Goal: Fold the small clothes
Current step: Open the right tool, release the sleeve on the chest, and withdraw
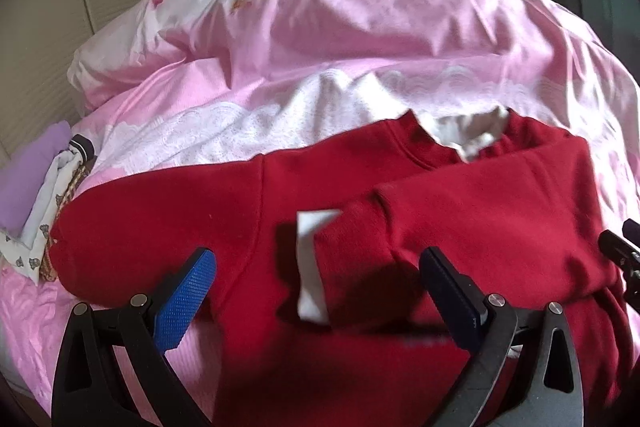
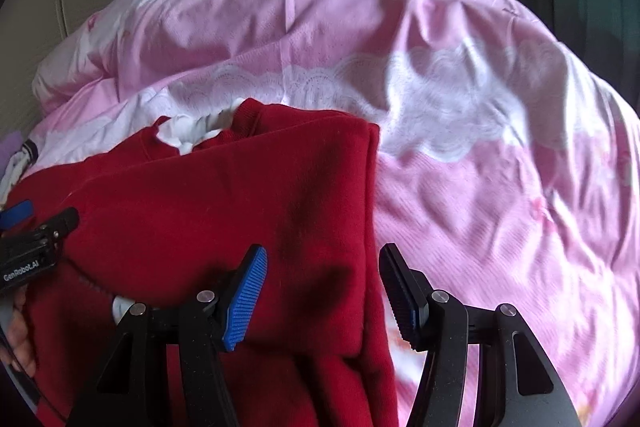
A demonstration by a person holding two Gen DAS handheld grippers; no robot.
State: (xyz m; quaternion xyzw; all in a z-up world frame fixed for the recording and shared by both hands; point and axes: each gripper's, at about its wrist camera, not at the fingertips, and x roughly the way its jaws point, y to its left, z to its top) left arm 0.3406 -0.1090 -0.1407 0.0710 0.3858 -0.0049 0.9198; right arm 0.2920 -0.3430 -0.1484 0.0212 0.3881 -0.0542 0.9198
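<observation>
Sweatshirt point(image 1: 460, 223), dark red fleece with a white collar lining, spread flat on pink quilted bedding point(image 2: 500, 187). One sleeve already crossed over the sweatshirt's chest, white cuff lining showing. Left gripper point(image 1: 320, 291) gaping above the sweatshirt's middle, gripping nothing. Right gripper point(image 2: 322, 291) likewise parted, straddling the sweatshirt's folded side edge (not pinching). Best closed low on that edge, both layers caught, then carried across evenly.

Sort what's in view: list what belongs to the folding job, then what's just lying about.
Job:
red sweater
white cuff
left gripper, open
right gripper, open

Lying about:
pink duvet
purple cloth
printed white garment
</observation>
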